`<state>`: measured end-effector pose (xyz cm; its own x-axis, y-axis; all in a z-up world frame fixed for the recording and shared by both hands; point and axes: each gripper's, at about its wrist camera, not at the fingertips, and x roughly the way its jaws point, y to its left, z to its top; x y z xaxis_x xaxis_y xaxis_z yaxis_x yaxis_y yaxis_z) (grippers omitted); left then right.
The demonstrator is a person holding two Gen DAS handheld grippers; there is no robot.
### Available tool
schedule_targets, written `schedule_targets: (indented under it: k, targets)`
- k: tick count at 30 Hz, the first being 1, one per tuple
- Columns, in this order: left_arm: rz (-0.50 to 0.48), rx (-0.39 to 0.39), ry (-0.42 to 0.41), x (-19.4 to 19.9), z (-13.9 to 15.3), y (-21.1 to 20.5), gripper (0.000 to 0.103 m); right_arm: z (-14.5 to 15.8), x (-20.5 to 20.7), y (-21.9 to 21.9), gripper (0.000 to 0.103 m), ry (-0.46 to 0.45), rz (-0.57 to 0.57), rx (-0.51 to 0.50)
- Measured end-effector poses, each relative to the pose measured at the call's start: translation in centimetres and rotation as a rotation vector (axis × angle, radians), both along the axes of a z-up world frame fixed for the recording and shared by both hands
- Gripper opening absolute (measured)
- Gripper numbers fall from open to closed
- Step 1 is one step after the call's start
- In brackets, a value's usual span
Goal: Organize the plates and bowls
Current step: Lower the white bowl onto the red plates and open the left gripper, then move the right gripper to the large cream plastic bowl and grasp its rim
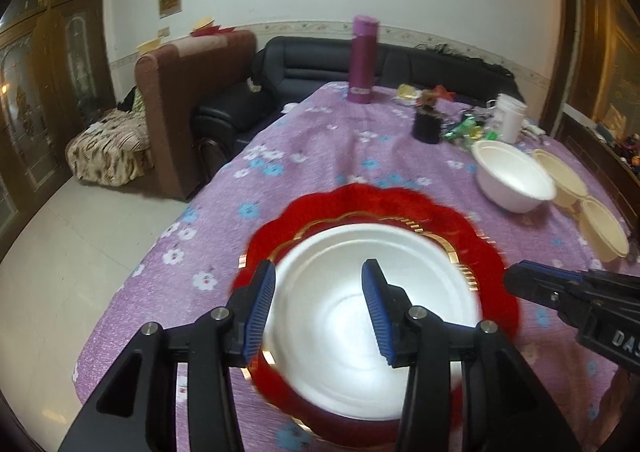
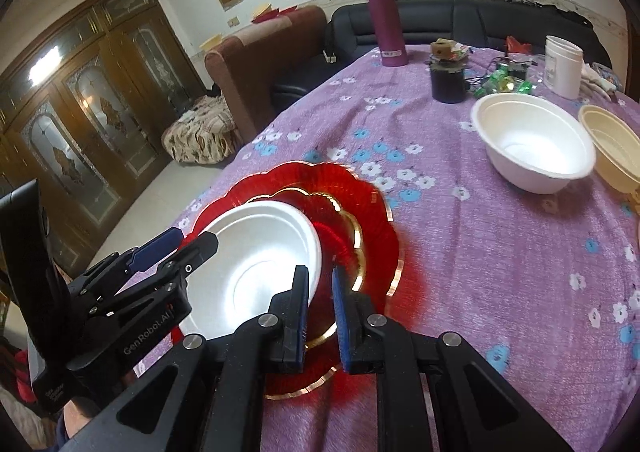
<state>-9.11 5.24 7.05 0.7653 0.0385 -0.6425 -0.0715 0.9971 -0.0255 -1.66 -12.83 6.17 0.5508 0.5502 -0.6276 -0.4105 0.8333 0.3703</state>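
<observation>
A white foam plate (image 1: 372, 316) lies on a red scalloped plate with gold trim (image 1: 472, 228) near the table's front edge. My left gripper (image 1: 318, 304) is open, its two fingers straddling the white plate's left rim. My right gripper (image 2: 320, 312) is open with a narrow gap, its fingers on either side of the white plate's (image 2: 256, 272) right rim, over the red plate (image 2: 360, 212). The left gripper also shows in the right wrist view (image 2: 192, 244). A white foam bowl (image 2: 532, 140) and stacked cream bowls (image 2: 612, 148) sit at the right.
The table has a purple flowered cloth (image 2: 480, 252). A magenta flask (image 2: 386, 22), a dark pot (image 2: 448, 76), a white cup (image 2: 562, 66) and green wrappers (image 2: 504, 82) stand at the far side. Sofas and the floor lie to the left.
</observation>
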Motion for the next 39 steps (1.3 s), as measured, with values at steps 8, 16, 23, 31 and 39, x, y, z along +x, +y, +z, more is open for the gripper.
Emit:
schedule_targets:
  k: [8,16,23,31,39]
  targets:
    - [-0.147,0.047,-0.026,-0.9,1.5,-6.9,0.047,-0.3,-0.8,-6.8,0.015,0.023,-0.123,0.071]
    - [-0.374,0.062,0.076,-0.4,-2.0,-17.4,0.05,-1.3,-1.9,-15.8,0.014,0.043,-0.318,0.129]
    - [-0.44,0.078,0.166,0.9,-5.0,-21.9,0.05,-2.2,-2.2,-25.5,0.014,0.101,-0.574,0.158]
    - [-0.442,0.063,0.175,0.9,-5.1,-21.6,0.054,-2.6,-1.1,-32.8,0.036,0.147,-0.844,0.126]
    - [-0.452,0.043,0.17,0.7,-5.1,-21.3,0.054,-5.7,2.3,-34.2,0.043,0.233,-0.891,0.071]
